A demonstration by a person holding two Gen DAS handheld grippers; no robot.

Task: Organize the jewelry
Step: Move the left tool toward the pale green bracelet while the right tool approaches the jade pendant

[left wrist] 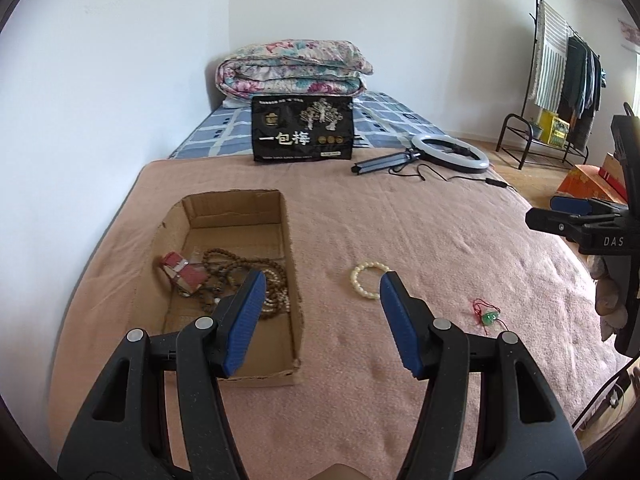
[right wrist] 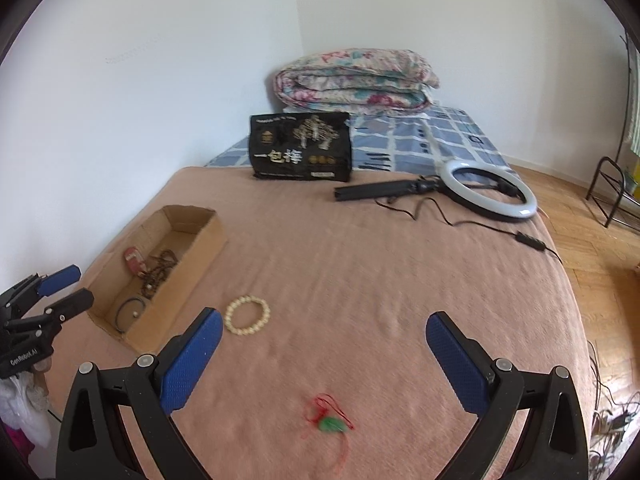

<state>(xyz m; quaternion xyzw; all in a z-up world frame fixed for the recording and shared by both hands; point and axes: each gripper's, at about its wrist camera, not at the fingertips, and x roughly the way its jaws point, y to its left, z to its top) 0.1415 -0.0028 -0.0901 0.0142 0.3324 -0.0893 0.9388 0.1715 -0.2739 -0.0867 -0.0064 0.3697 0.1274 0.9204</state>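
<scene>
An open cardboard box [left wrist: 236, 208] [right wrist: 192, 216] lies on the pink blanket and holds brown bead strings [left wrist: 236, 264], a red pouch [left wrist: 184, 274] and a dark ring [right wrist: 130, 308]. A cream bead bracelet [left wrist: 366, 280] [right wrist: 247, 315] lies on the blanket right of the box. A green pendant on red cord [left wrist: 490, 316] [right wrist: 330, 424] lies further right. My left gripper [left wrist: 322, 284] is open and empty, above the box's right wall and the bracelet. My right gripper [right wrist: 324, 326] is open and empty, just above the pendant.
A black snack bag [left wrist: 302, 128] [right wrist: 300, 148] stands at the blanket's far edge, with a folded floral quilt [left wrist: 292, 66] behind it. A ring light with cable [left wrist: 450, 152] [right wrist: 486, 190] lies at the far right. A clothes rack [left wrist: 560, 80] stands on the wooden floor.
</scene>
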